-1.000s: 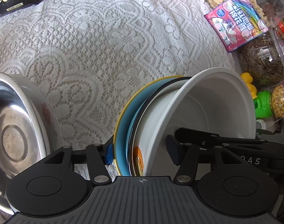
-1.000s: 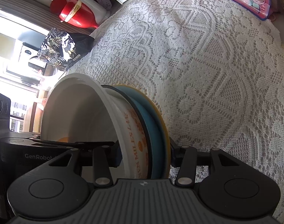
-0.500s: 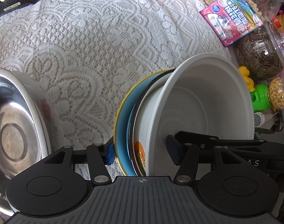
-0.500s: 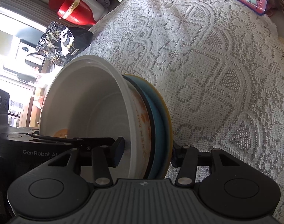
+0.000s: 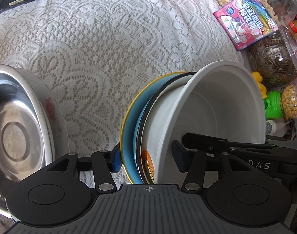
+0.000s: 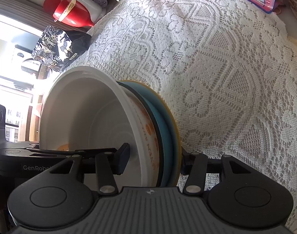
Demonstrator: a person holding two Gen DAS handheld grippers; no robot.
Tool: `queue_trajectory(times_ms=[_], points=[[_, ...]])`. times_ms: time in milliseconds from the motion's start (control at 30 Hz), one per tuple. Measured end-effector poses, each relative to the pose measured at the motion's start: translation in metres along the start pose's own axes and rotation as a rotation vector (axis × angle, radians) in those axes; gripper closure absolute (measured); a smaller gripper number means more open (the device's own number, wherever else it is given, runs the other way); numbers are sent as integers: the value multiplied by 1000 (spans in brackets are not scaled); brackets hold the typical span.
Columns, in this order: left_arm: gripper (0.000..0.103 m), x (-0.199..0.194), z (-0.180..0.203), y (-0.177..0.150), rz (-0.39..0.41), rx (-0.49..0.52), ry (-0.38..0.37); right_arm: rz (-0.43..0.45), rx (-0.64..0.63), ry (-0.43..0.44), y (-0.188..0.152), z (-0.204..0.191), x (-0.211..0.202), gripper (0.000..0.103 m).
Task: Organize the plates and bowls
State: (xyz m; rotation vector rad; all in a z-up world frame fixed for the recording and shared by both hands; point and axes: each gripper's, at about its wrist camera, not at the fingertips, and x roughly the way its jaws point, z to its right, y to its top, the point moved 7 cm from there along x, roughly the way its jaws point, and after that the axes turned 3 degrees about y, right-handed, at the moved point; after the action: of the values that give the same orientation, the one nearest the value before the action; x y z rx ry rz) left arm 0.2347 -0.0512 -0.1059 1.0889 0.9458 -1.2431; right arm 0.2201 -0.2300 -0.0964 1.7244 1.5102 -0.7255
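Observation:
A stack hangs on edge above the lace tablecloth: a white bowl with orange print, nested on a black-rimmed plate and a blue plate with a yellow rim. My left gripper straddles the stack's near edge, its jaws closing. Its blue pad touches the plate's back and its other pad sits inside the bowl. My right gripper is shut on the same stack from the other side, with one pad in the white bowl and one behind the blue plate. Each view shows the other gripper's finger reaching into the bowl.
A steel bowl with a red flower print stands at the left. Snacks crowd the right edge: a pink packet, jars of seeds and a green toy. A black foil bag and a red object lie beyond.
The stack rocked between the grippers, the bowl's rim lifting and then settling back a little. The left gripper's pads have drawn slightly closer together. Neither hand has shifted.

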Motion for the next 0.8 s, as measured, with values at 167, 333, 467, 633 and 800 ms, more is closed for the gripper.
queue_trajectory(times_ms=[167,333,467,633,800], points=[[48,-3,1,1,-10,-3,-1,-4,-2,-2,1,-3,-3,53],[47,3,-1,0,-30,8,5,-18,0,1,0,0,2,53],[47,4,-1,-1,-26,58,-6,-9,-13,1,-1,0,3,52],[49,3,-1,-5,-23,69,-10,-1,-23,0,-5,-1,3,51],[50,2,-1,-6,-11,42,-2,7,-4,-3,-8,0,2,50]])
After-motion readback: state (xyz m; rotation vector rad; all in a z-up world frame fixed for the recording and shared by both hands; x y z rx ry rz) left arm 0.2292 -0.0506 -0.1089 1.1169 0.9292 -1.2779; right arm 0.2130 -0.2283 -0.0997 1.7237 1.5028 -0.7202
